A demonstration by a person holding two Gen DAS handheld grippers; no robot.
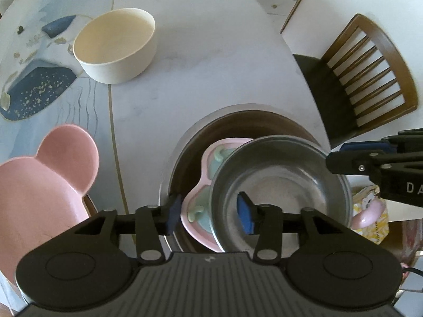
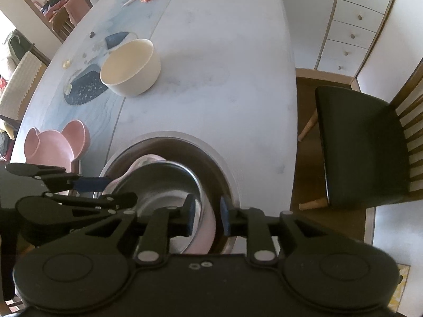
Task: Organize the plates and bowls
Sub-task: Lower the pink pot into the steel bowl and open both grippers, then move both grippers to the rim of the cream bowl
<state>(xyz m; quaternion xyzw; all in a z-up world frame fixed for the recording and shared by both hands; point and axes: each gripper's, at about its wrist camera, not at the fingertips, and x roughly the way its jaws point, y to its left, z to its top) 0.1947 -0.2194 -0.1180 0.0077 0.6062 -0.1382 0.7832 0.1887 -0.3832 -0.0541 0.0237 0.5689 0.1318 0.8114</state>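
The steel bowl point(image 1: 280, 185) sits in the brown dish point(image 1: 253, 121); left gripper point(image 1: 210, 215) and right gripper point(image 2: 206, 218) straddle its rim, both parted.

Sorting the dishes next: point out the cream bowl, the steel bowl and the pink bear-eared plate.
cream bowl point(image 1: 116, 60), left wrist view, outer side wall.
steel bowl point(image 1: 285, 185), left wrist view, inner bottom.
pink bear-eared plate point(image 2: 56, 150), right wrist view, flat inside.
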